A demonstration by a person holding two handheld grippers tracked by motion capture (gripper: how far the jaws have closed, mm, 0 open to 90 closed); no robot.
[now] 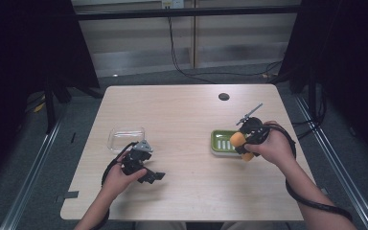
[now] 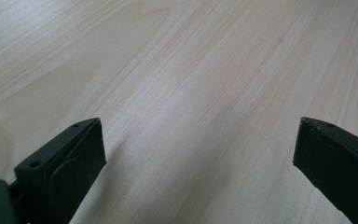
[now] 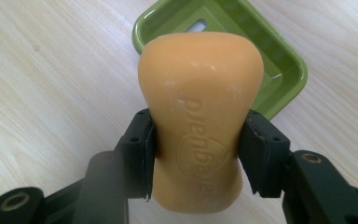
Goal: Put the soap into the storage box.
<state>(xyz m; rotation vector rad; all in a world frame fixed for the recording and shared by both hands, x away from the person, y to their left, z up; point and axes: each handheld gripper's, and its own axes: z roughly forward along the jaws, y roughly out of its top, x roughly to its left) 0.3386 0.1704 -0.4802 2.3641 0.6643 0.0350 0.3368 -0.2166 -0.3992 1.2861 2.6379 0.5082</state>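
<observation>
An orange bar of soap (image 3: 200, 116) with an embossed logo is pinched at its waist between the jaws of my right gripper (image 3: 196, 154), which is shut on it. In the high view the soap (image 1: 238, 140) hangs over the right end of a green soap dish (image 1: 222, 142), with my right gripper (image 1: 245, 143) above that end. The green soap dish (image 3: 270, 51) lies behind the bar in the right gripper view, with nothing seen in it. My left gripper (image 1: 154, 176) rests low at the table's front left, open. Its jaws (image 2: 198, 158) stand wide apart over bare wood.
A clear plastic lid or tray (image 1: 125, 138) lies just beyond my left hand. A round dark grommet hole (image 1: 224, 97) sits near the table's far edge. The light wooden table (image 1: 187, 115) is bordered by dark curtains and metal floor rails at both sides.
</observation>
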